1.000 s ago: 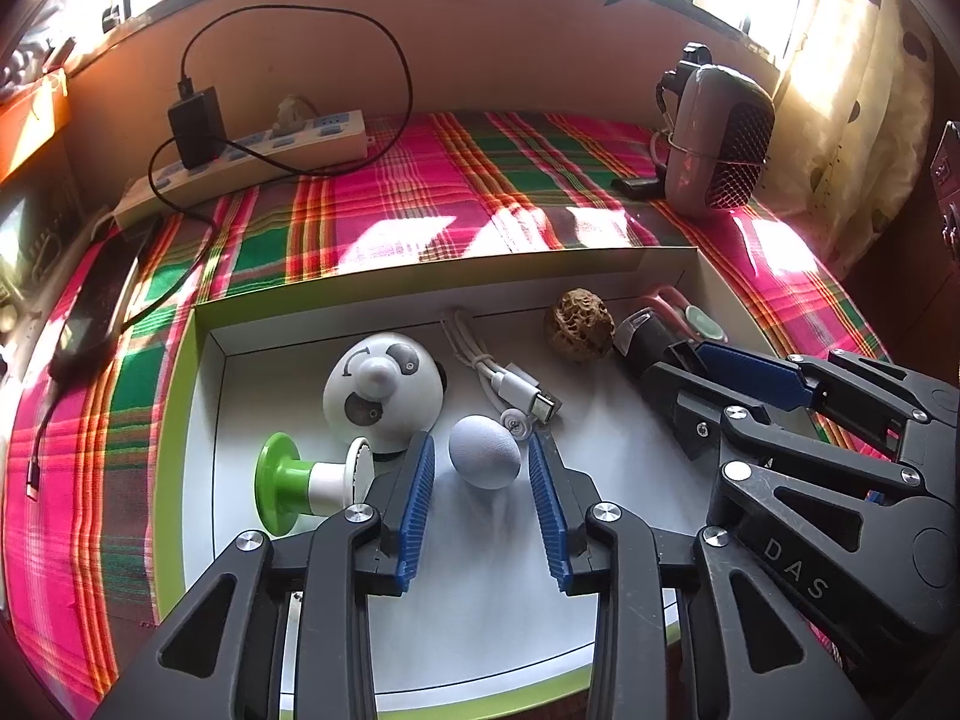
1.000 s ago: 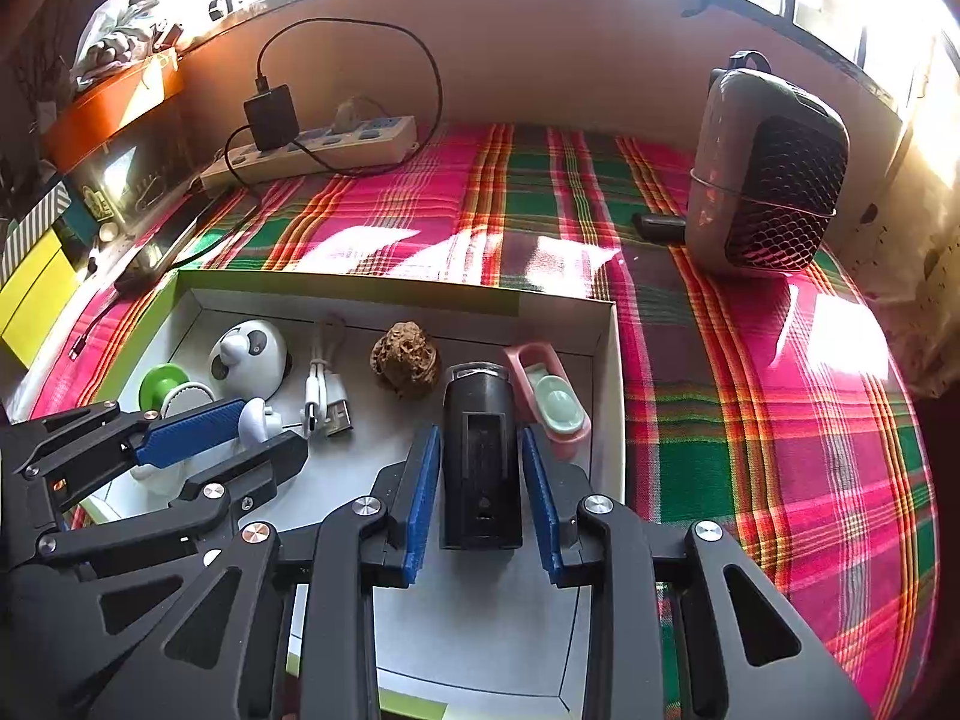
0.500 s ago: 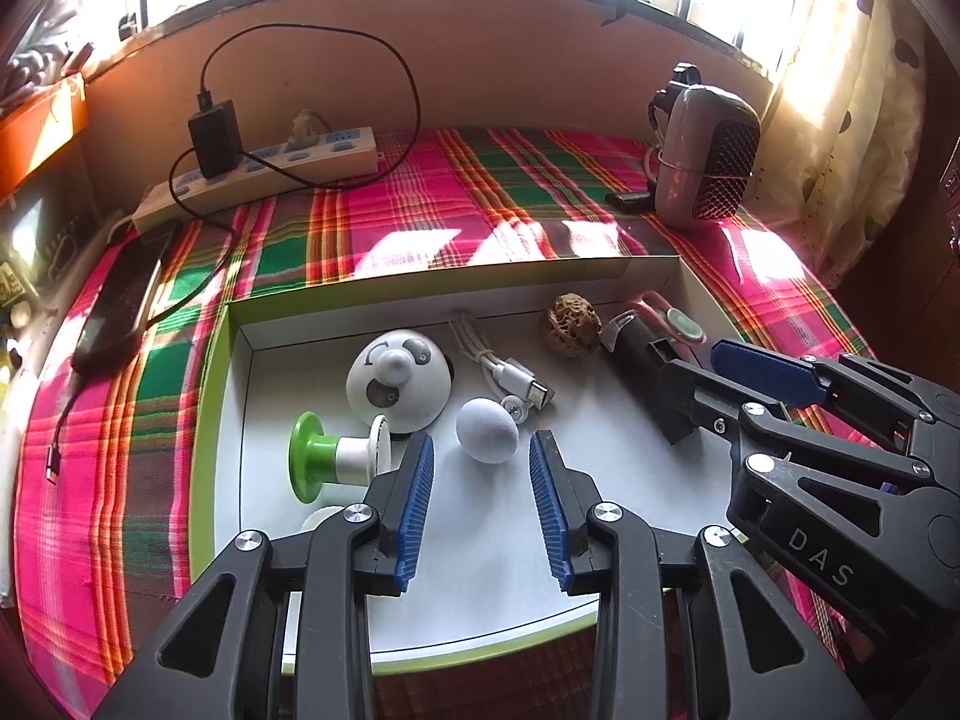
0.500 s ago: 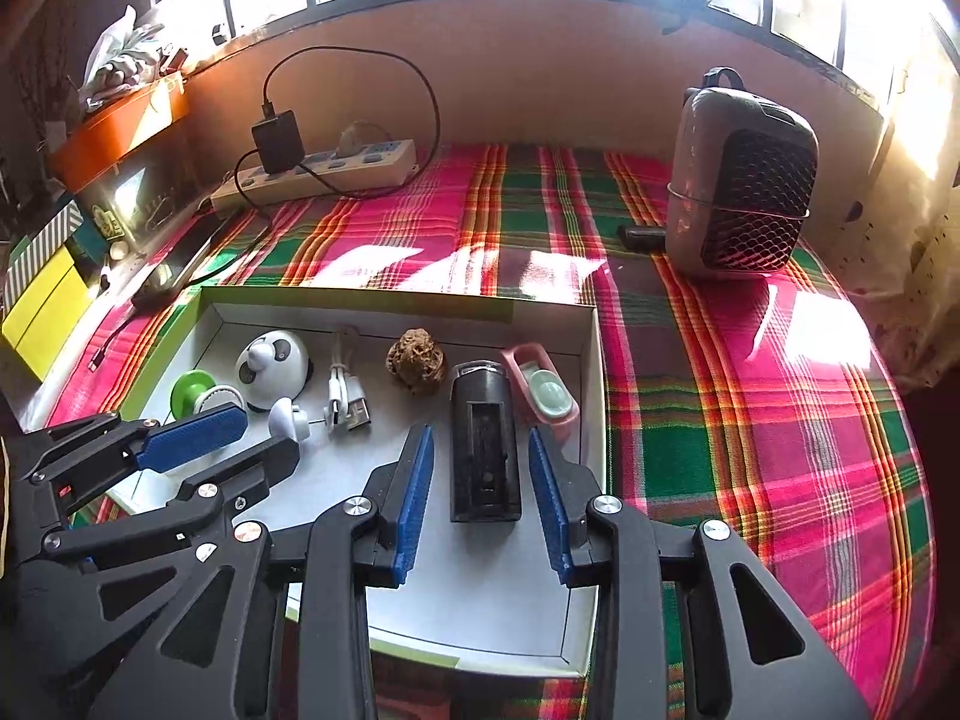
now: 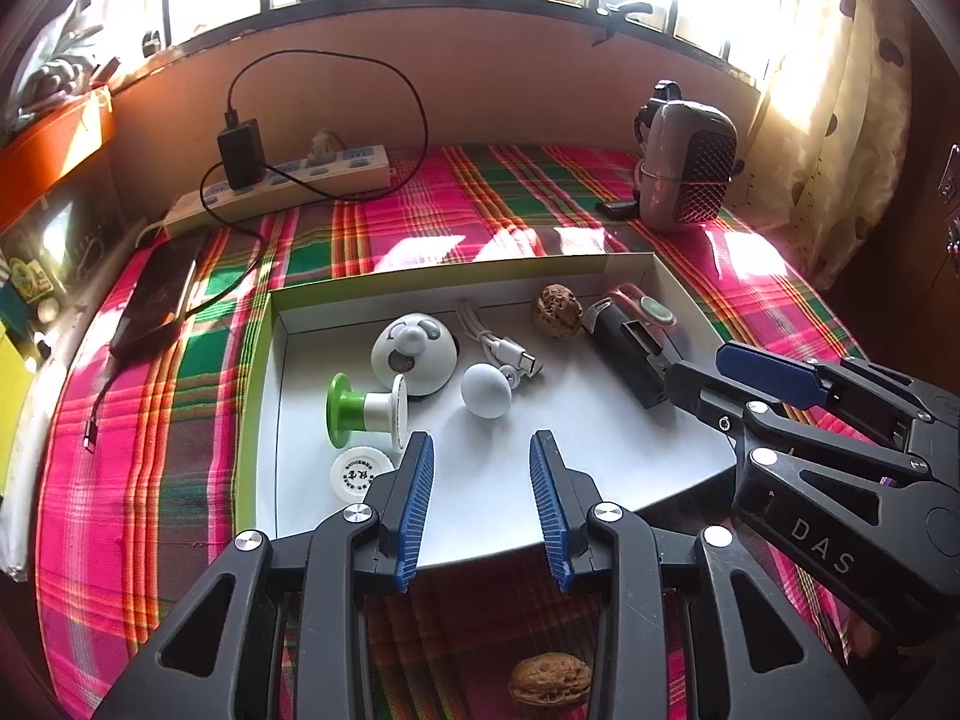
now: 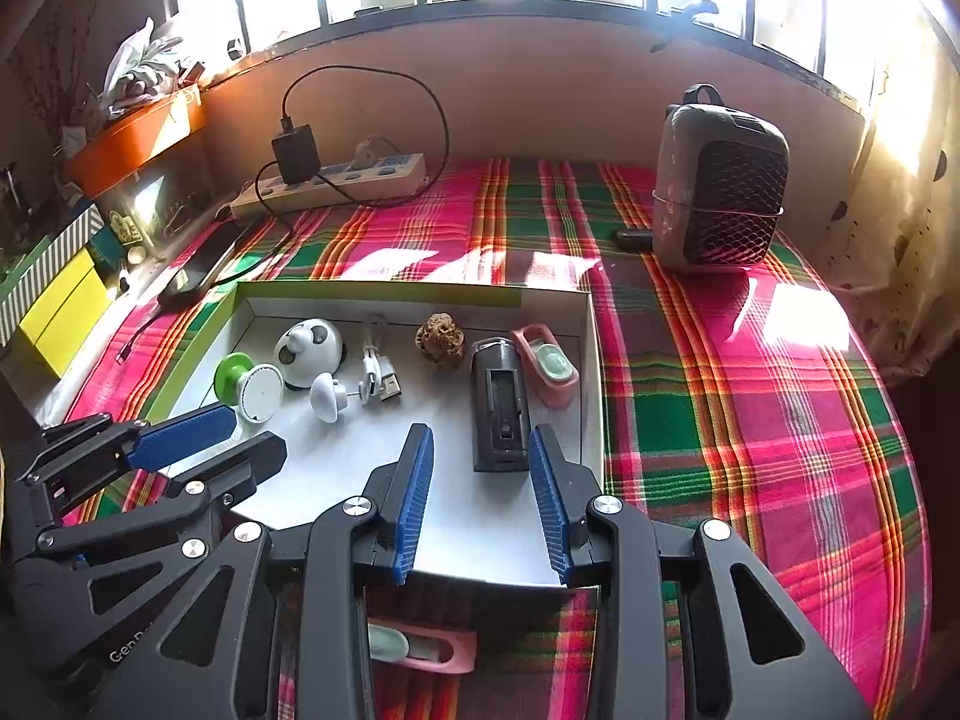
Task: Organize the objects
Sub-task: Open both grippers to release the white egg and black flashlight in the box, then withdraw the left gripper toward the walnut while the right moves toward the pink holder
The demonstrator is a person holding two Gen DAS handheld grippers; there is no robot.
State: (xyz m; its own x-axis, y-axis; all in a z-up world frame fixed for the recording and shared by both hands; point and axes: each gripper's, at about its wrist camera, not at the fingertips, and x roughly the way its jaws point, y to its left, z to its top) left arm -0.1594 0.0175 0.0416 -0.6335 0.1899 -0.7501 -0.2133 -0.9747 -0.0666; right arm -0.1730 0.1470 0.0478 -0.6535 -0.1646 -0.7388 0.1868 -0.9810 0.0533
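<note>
A white tray (image 5: 600, 468) with a green rim lies on the plaid cloth. It holds a panda toy (image 5: 414, 354), a green-and-white spool (image 5: 360, 408), a white disc (image 5: 360, 471), a white egg-shaped ball (image 5: 486, 390), a USB cable (image 5: 504, 348), a wrinkled nut (image 5: 557, 310), a black device (image 6: 499, 408) and a pink case (image 6: 549, 363). My left gripper (image 5: 480, 438) hangs open over the tray's near edge, the ball lying ahead of it. My right gripper (image 6: 480, 429) is open too, with the black device just beyond its right fingertip. A walnut (image 5: 549, 684) lies on the cloth under the left gripper, and a second pink case (image 6: 420, 648) under the right.
A power strip (image 5: 282, 186) with a black charger (image 5: 240, 150) and looped cable runs along the back wall. A dark phone (image 5: 156, 300) lies left of the tray. A grey mesh-fronted appliance (image 6: 720, 192) stands back right by a curtain. Boxes crowd the left edge.
Both grippers have drawn back and risen from the tray. The right's jaws have come off the black device. The walnut and second pink case now show beneath them.
</note>
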